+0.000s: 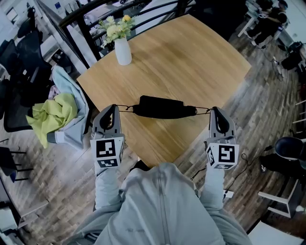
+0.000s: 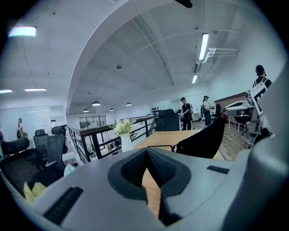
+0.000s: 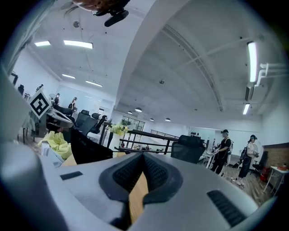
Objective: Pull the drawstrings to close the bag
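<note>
A wood-plank floor (image 1: 267, 119) surrounds a pale wooden table (image 1: 181, 57), which fills the middle of the head view with one corner pointing toward the person. The person's grey jacket (image 1: 162, 206) covers the bottom of that view, a sleeve reaching up to each tool. A black railing (image 1: 95, 14) runs behind the far edge of the table. To the left of the table, a yellow-green cloth (image 1: 52, 112) lies bunched on a pale blue garment (image 1: 71, 95). The black bag (image 1: 162, 107) lies on the table near the person's edge, stretched out sideways between the two tools and apart from both. The left gripper (image 1: 114, 106) is at the table's left edge and the right gripper (image 1: 213, 110) at its right edge, both pointing away from the person, level with the bag. Each gripper's own view shows its jaws closed narrow, the ribbed pads meeting at the tips with only a slit behind them. A white vase (image 1: 123, 51) stands upright near the far left edge of the table, well apart from the bag, holding pale flowers (image 1: 117, 26). The left drawstring (image 1: 125, 108) runs as a thin dark line from the bag's left end to the left gripper's closed tips, and the right drawstring (image 1: 203, 111) runs the same way from the bag's right end to the right gripper's tips; both cords look pulled straight.
</note>
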`<state>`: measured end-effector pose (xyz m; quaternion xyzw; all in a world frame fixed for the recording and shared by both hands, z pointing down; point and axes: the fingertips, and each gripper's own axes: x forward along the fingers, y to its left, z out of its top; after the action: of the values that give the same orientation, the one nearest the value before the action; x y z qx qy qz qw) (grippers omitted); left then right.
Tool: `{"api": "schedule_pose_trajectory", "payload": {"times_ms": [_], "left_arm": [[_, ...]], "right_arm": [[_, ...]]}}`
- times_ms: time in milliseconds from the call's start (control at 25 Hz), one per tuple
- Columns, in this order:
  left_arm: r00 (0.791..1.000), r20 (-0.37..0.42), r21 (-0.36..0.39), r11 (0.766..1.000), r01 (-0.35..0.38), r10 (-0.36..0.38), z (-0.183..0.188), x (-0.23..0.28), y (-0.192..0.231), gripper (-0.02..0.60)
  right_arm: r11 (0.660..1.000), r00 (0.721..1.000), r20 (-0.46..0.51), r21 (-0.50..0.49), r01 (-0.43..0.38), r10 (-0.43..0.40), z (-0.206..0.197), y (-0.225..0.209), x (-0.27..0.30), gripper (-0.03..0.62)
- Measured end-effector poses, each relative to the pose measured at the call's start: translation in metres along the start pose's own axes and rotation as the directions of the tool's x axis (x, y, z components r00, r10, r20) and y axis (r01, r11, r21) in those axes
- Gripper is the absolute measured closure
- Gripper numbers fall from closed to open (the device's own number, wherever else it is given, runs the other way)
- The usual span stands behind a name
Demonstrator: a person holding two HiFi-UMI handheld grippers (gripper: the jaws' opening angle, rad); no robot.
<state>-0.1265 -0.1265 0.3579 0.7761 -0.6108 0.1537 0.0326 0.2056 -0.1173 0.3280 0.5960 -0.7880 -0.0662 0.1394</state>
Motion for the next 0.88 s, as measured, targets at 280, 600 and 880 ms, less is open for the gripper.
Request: {"api": "schedule_pose_trajectory", "payload": {"times_ms": [280,600,880], "left_arm": [[0.998,-0.035,0.031,0.998,-0.053,0.054,-0.01,0.002,0.013,0.555],[0.993,-0.046,0.045,0.993,-0.107,0.109,-0.018,0.003,0.025,0.557],[0.985,0.001,0.034,0.984,-0.175,0.175,-0.018,-0.001,0.037,0.557]], "right_arm": [[0.999,0.998,-0.054,0.01,0.045,-0.045,-0.017,-0.014,-0.003,0.571],[0.994,0.993,-0.063,-0.02,0.103,-0.104,-0.021,-0.032,-0.011,0.571],[0.989,0.988,-0.037,0.007,0.15,-0.149,-0.021,-0.044,-0.019,0.571]]}}
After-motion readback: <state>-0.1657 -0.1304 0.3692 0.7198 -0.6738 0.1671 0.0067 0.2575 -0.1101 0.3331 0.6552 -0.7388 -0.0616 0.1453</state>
